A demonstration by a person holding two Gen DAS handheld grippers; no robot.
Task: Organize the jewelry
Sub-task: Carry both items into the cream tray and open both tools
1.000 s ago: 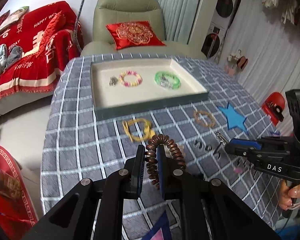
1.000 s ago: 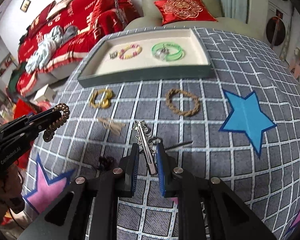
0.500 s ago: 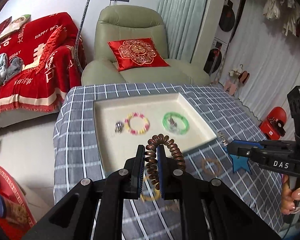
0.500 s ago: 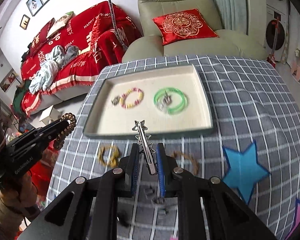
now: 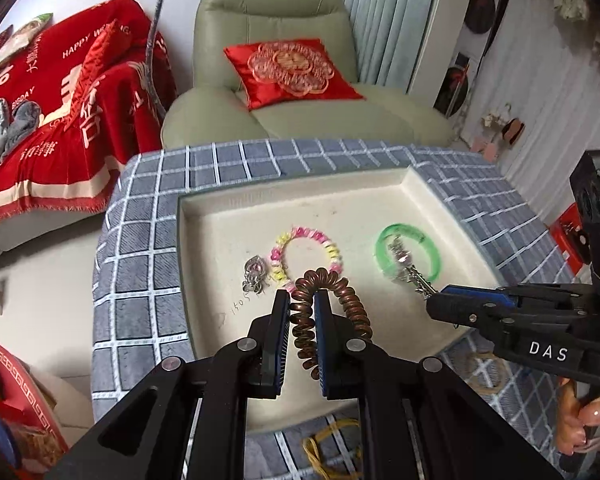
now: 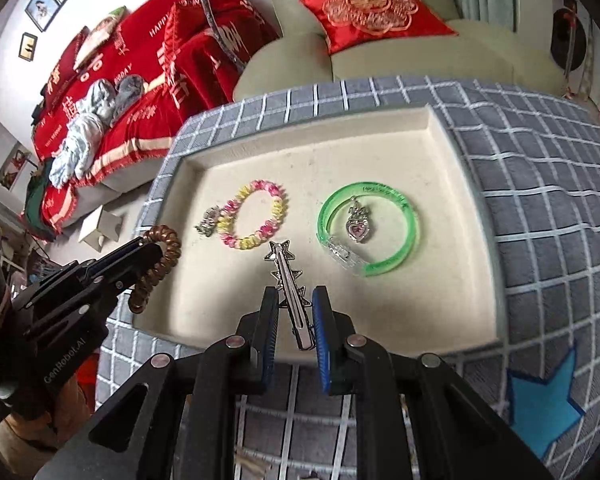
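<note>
Both hands are loaded and hanging over the cream tray (image 6: 440, 128): the left gripper (image 5: 302, 316) is clamped on a brown coil hair tie (image 5: 332, 300), and the right gripper (image 6: 294, 312) is pinching a silver star hair clip (image 6: 288, 280) whose long axis points up-frame, toward the tray's far wall. The bare tray floor sits right below the clip tip, in the lower middle of the right wrist view, between the pink-yellow bead bracelet (image 6: 256, 216) and the green bangle (image 6: 368, 228). So I'd guess that's the drop spot, with the left one just left of the beads.
</note>
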